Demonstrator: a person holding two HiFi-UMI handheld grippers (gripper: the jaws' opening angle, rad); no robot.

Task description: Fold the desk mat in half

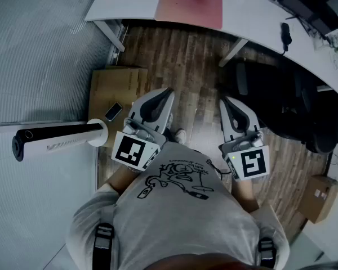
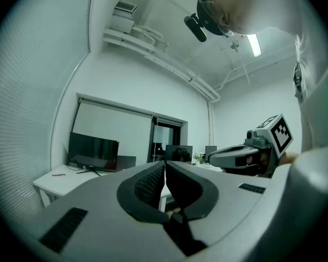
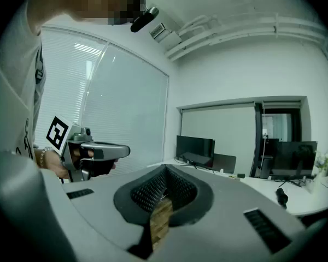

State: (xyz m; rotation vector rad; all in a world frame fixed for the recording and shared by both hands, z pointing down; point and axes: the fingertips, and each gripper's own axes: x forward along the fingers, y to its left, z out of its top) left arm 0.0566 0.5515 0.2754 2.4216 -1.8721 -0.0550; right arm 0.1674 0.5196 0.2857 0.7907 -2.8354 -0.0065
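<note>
The desk mat (image 1: 188, 5) is a pinkish-red rectangle lying flat on the white desk (image 1: 259, 17) at the top of the head view. Both grippers are held at the person's waist, well short of the desk and over the wooden floor. The left gripper (image 1: 168, 91) points forward, its jaws shut with nothing between them; in its own view the tips (image 2: 165, 166) meet. The right gripper (image 1: 223, 100) is beside it, jaws also closed at the tips (image 3: 165, 171) and empty. Each gripper shows in the other's view: the right gripper (image 2: 246, 154), the left gripper (image 3: 93, 153). The mat shows in neither gripper view.
A black office chair (image 1: 281, 103) stands right of the grippers under the desk edge. A flat cardboard sheet (image 1: 115, 89) with a phone (image 1: 113, 112) lies on the floor at left, beside a white tower device (image 1: 56, 139). A cardboard box (image 1: 318, 196) sits at lower right. Monitors (image 3: 194, 146) stand on desks.
</note>
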